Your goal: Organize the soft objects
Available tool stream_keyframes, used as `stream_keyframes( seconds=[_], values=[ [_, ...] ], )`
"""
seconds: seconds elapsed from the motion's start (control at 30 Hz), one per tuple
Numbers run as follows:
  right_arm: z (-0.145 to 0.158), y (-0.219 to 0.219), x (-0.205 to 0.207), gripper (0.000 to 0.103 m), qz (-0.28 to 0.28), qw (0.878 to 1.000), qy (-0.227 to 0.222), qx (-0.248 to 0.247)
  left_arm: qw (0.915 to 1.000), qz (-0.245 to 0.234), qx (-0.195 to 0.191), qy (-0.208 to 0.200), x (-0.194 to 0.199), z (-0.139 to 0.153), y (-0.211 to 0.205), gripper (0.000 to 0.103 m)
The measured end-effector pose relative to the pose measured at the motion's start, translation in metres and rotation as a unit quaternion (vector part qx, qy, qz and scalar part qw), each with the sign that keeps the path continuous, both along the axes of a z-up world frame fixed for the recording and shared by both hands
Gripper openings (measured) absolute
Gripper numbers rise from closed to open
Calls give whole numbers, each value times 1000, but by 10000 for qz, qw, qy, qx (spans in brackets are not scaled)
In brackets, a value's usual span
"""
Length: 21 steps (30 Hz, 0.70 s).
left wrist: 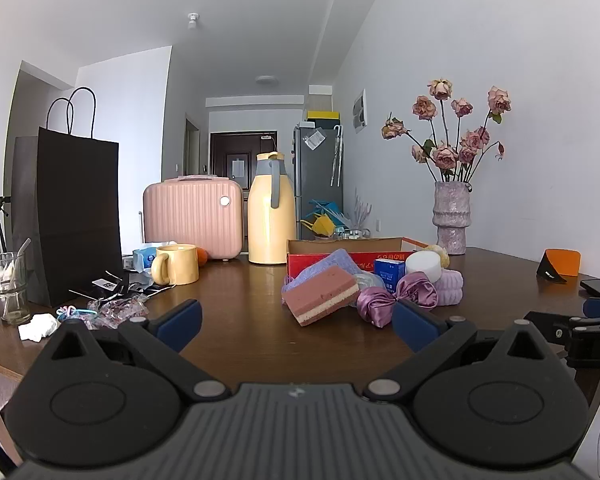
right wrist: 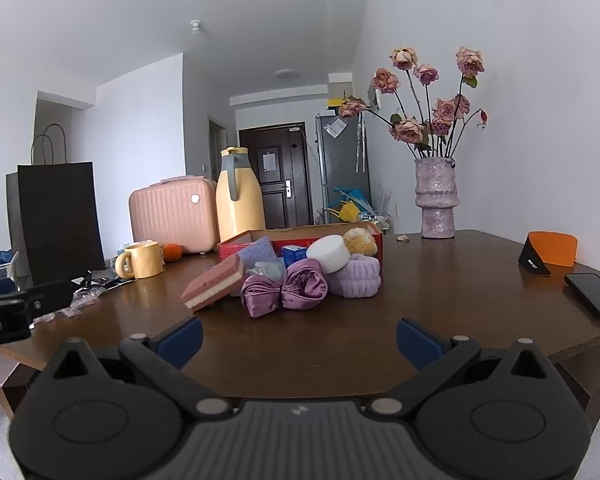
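both the left gripper [left wrist: 296, 320] and the right gripper [right wrist: 299, 338] are held fully open and empty over bare table [right wrist: 440, 280] at its near edge, short of one heap: one pink sponge [right wrist: 214, 286], one satin scrunchie [right wrist: 284, 286], one lilac towel [right wrist: 354, 278], against one red box [right wrist: 236, 246].

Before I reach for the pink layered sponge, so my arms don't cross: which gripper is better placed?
Left, probably. The pink layered sponge lies at the pile's left end, centred between the open left gripper. For the open right gripper it sits left of centre.
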State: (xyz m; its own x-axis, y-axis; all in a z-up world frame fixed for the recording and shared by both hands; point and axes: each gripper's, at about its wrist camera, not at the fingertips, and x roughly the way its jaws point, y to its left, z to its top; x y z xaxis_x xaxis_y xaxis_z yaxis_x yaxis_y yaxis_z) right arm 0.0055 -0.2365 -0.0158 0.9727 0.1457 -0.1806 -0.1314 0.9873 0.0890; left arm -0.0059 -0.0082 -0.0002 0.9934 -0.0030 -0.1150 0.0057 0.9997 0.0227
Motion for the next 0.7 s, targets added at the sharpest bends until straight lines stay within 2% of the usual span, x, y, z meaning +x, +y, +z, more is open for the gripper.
stream_keyframes(
  seconds=[0.7],
  values=[
    [-1,0,-3,103,76,10000,-2,-3,10000,14,21,-22,-1,0,-1,103]
  ],
)
